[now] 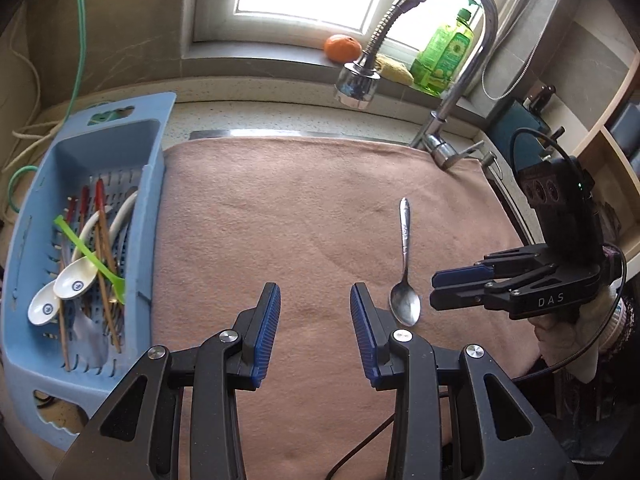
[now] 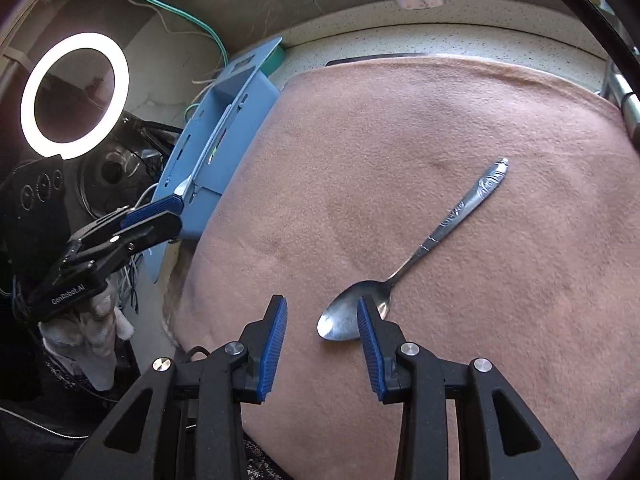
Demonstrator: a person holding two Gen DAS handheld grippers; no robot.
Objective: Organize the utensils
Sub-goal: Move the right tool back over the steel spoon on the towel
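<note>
A metal spoon (image 1: 405, 276) lies on the pink towel (image 1: 304, 208), bowl toward me; it also shows in the right wrist view (image 2: 404, 264). My left gripper (image 1: 315, 300) is open and empty above the towel, just left of the spoon's bowl. My right gripper (image 2: 322, 312) is open and empty, its right fingertip over the spoon's bowl; in the left wrist view it (image 1: 434, 290) sits just right of the bowl. The blue basket (image 1: 154, 200) at the left holds white ceramic spoons (image 1: 76, 282), chopsticks (image 1: 105, 276) and a green plastic utensil (image 1: 90, 256).
A faucet (image 1: 360, 80) hangs over the towel's far edge. An orange (image 1: 342, 48) and a green detergent bottle (image 1: 446, 56) stand on the windowsill. A ring light (image 2: 74, 94) glows at the left. Shelves (image 1: 612, 152) stand at the right.
</note>
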